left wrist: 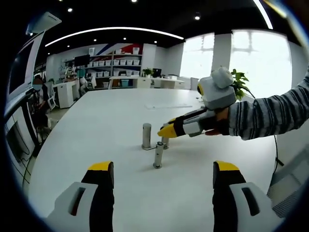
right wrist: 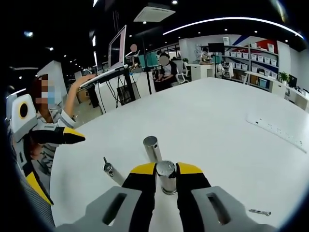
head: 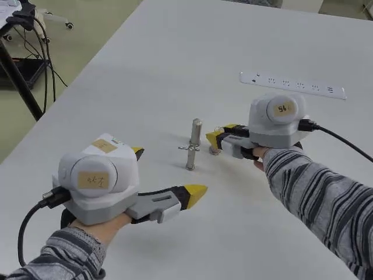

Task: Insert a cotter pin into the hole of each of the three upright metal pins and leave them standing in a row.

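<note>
Metal pin (right wrist: 166, 176), sides hidden — right gripper (right wrist: 166, 169) clamping

Near pin (head: 190, 158): short steel cylinder, upright on the desk (head: 175, 64). A cotter pin (head: 187, 147) sits crosswise through its upper part.
Far pin (head: 196, 131): same type, bare, upright, just behind the near pin.
Third pin (right wrist: 166, 176): upright, just right of the near pin, clamped between the right gripper's (right wrist: 166, 169) jaws.
Loose cotter pin (right wrist: 259, 211): flat on the desk, well apart from the near pin.
</note>
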Demonstrator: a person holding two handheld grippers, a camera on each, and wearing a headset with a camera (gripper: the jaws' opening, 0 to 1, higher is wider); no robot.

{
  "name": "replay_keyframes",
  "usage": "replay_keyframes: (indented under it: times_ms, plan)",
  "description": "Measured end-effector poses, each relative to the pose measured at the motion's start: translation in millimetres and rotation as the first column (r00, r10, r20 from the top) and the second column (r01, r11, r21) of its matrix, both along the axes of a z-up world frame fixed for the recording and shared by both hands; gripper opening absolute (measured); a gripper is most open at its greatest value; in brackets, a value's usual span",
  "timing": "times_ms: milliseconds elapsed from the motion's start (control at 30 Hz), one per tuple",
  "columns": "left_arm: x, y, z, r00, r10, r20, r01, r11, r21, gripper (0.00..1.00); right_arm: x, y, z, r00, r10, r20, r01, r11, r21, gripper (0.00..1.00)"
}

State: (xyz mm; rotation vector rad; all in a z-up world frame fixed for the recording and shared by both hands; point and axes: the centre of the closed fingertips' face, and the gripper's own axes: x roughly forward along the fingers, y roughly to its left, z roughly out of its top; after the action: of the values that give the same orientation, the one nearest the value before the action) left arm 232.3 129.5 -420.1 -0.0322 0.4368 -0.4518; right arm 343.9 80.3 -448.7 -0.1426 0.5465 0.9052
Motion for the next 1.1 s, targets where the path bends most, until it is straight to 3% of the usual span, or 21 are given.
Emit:
replay_keyframes:
  times_ms: [200, 300, 467, 667, 900, 1100]
  plan:
    - [0.0, -2.5, 0.7, 1.000, -0.011, 0.008, 0.011, 1.000, 0.011, 0.89, 0.8, -2.5, 2.4, 1.000, -0.001, 0.022, 0.002, 1.000, -0.028, 0.09]
    - [2.1, -4.9, -0.1, 1.000, -0.024, 0.017, 0.023, 0.999, 0.039, 0.92, -1.6, -6.7, 4.7, 0.999, -0.020, 0.027, 0.021, 0.999, -0.042, 0.09]
    - [2.6, -8.7, 1.6, 0.999, -0.037, 0.021, 0.036, 0.999, 0.032, 0.96, -10.5, -15.7, 8.4, 0.999, -0.027, 0.028, 0.029, 0.998, -0.049, 0.09]
    - [3.6, -10.6, 5.2, 0.998, -0.046, 0.034, 0.044, 0.998, 0.036, 0.99, -29.7, -29.2, 8.7, 0.999, -0.034, 0.013, 0.034, 0.998, -0.059, 0.09]
    - [1.6, -14.1, 4.4, 0.998, -0.063, 0.023, 0.062, 0.997, 0.045, 0.99, -51.2, -41.6, 5.5, 1.000, -0.026, 0.007, 0.027, 0.997, -0.078, 0.09]
    - [1.1, -17.4, 6.9, 0.997, -0.074, 0.032, 0.073, 0.997, 0.036, 0.99, -66.8, -46.6, 4.6, 1.000, -0.031, 0.002, 0.031, 0.997, -0.075, 0.09]
